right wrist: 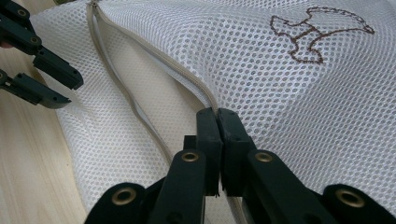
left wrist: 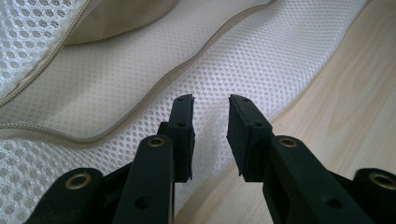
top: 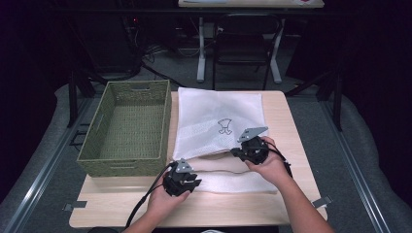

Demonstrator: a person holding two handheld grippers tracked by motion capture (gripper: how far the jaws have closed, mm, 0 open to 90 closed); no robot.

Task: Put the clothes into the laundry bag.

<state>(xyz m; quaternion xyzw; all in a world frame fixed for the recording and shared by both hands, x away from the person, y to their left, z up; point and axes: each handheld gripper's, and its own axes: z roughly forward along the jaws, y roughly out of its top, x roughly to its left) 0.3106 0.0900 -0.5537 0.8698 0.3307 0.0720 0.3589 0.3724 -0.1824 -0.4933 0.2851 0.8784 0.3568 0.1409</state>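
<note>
Forearms enter from the bottom of the high view, each hand carrying a gripper. Left gripper [top: 185, 180] sits low at the near edge of the tabletop [top: 291, 126], over the near flap of a white mesh bag [top: 214, 116]. Its jaws stand a narrow gap apart; nothing is pinched between them. The mesh lies just beyond and under the jaw tips, seen in the left gripper view [left wrist: 210, 135], with the bag's near edge running diagonally where it meets bare wood.

Right gripper [top: 251, 149] is farther up and to the right, on the bag's opened edge. Its jaws are pressed together on the zipper [right wrist: 187, 77] edge of the upper mesh layer, seen in the right gripper view [right wrist: 218, 116]; that layer is lifted off the lower one, so the mouth gapes. The beige zipper tape curves away from the jaws toward the far corner.

Bag lies flat mid-tabletop, mouth toward the person, a small brown embroidered figure [right wrist: 317, 30] on its upper face. Lower flap spreads toward the near edge between the two grippers.

Green woven basket [top: 127, 128] stands at the left, just beside the bag. Chair [top: 243, 43] stands beyond the tabletop.
</note>
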